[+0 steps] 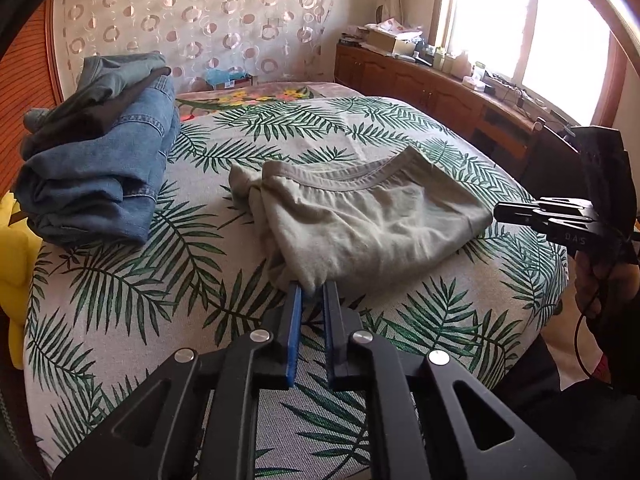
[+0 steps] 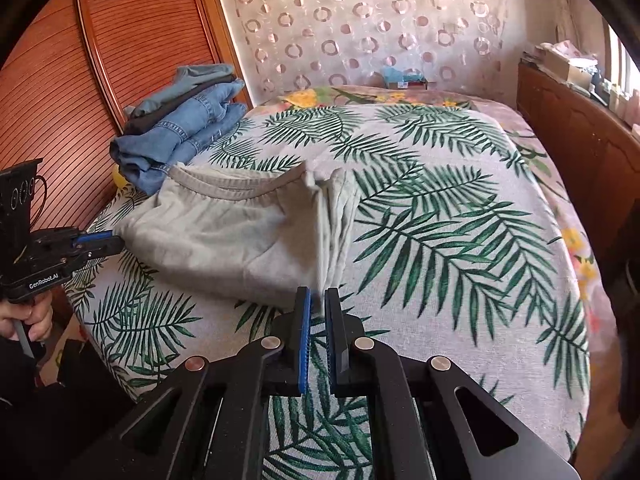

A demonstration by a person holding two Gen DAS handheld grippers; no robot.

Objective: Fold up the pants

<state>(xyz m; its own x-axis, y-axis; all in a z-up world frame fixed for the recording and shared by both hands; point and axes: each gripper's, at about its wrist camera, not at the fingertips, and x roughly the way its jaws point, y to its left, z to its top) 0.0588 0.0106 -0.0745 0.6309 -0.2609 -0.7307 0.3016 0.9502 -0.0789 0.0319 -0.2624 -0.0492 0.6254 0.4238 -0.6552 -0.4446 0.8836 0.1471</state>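
Pale grey-green pants (image 1: 372,216) lie folded on the leaf-print bedspread (image 1: 160,304), waistband toward the far side. My left gripper (image 1: 311,286) has its jaws nearly closed on the near corner of the pants. In the right wrist view the pants (image 2: 224,236) lie left of centre, and my right gripper (image 2: 317,294) is narrowly closed at their near edge, cloth between the tips. The left gripper (image 2: 114,242) shows at the left edge of that view, pinching the pants' corner. The right gripper (image 1: 500,212) shows at the right of the left wrist view, at the pants' edge.
A stack of folded jeans and dark trousers (image 1: 100,152) sits at the bed's far left, also in the right wrist view (image 2: 180,128). A wooden slatted wardrobe (image 2: 100,60) stands left. A wooden cabinet (image 1: 440,92) with clutter runs under the window. A yellow object (image 1: 12,264) is at the bed's left edge.
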